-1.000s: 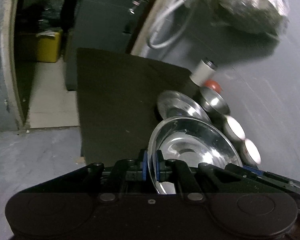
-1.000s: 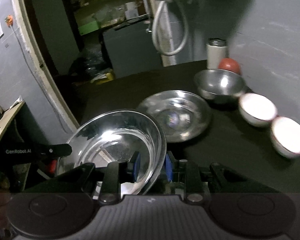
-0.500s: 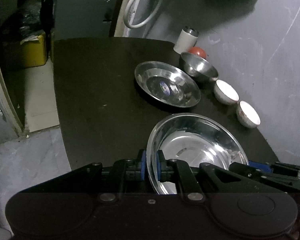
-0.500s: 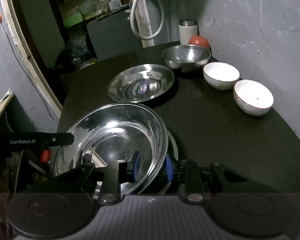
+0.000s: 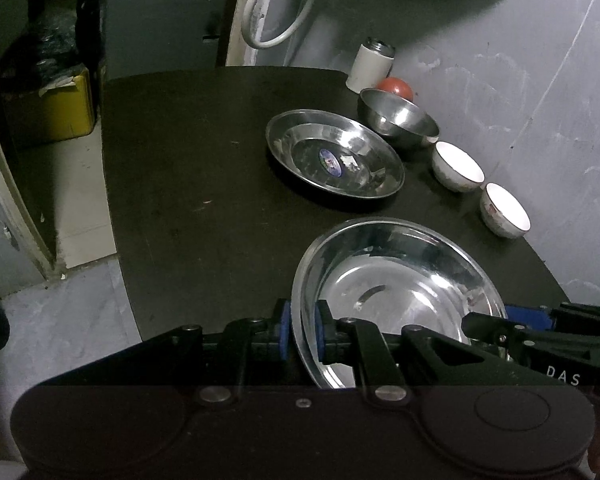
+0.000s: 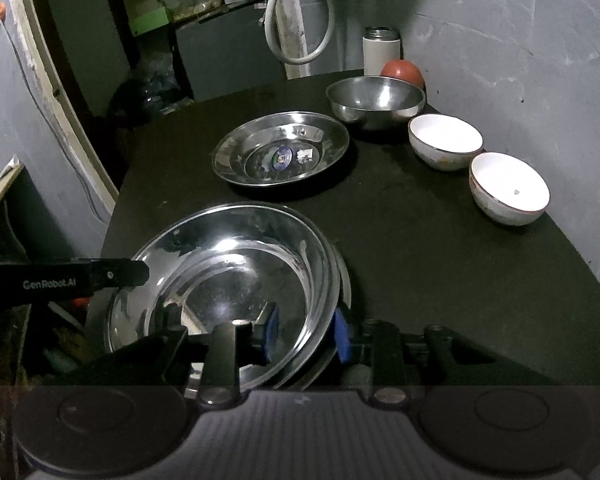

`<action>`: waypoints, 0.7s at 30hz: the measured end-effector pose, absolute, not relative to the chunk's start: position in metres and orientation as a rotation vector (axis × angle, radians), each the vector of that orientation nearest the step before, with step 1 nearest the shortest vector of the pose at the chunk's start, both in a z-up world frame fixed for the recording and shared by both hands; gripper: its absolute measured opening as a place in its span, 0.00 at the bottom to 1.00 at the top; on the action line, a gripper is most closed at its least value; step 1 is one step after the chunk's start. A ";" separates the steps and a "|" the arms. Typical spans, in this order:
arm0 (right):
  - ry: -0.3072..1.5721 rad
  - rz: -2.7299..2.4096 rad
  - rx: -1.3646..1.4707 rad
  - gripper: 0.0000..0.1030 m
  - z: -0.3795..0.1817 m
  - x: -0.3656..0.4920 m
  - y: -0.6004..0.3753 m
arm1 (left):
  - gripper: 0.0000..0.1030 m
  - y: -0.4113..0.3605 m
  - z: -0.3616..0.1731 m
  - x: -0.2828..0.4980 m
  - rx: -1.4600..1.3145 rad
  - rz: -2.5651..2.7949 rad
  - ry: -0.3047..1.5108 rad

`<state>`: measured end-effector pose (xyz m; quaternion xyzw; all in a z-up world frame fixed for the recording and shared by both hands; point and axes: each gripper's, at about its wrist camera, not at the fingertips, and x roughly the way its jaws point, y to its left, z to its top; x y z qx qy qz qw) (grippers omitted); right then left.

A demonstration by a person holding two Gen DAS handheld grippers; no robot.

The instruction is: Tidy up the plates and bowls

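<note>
A large steel plate (image 5: 400, 280) lies low over the near part of the black table (image 5: 200, 200). My left gripper (image 5: 303, 332) is shut on its left rim. In the right wrist view the same plate (image 6: 228, 272) has its right rim between the jaws of my right gripper (image 6: 306, 334). Those jaws are opening, and the blue pads (image 6: 342, 334) stand off the rim. A second rim shows just under the plate's right side. Farther back sit a stickered steel plate (image 6: 280, 152), a steel bowl (image 6: 376, 100) and two white bowls (image 6: 446, 140) (image 6: 508, 188).
A white flask (image 6: 381, 52) and a red ball (image 6: 404, 73) stand behind the steel bowl against the grey wall. A hose loop (image 6: 300, 20) hangs at the back. A yellow box (image 5: 60, 108) sits on the floor beyond the table's left edge.
Both grippers came down with the large plate toward the near table, and both views now look down on it. The right gripper's pads have spread away from the rim.
</note>
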<state>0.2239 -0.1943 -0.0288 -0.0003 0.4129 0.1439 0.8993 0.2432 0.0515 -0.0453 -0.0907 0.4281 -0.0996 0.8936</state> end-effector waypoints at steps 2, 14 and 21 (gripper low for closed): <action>0.856 0.293 -0.016 0.35 -0.029 0.225 -0.192 | 0.12 0.051 -0.047 0.244 -0.189 -0.205 0.890; 0.862 0.288 -0.064 0.37 -0.028 0.231 -0.186 | 0.13 0.051 -0.053 0.252 -0.195 -0.201 0.913; 0.864 0.287 -0.095 0.38 -0.028 0.232 -0.182 | 0.14 0.051 -0.054 0.254 -0.200 -0.201 0.917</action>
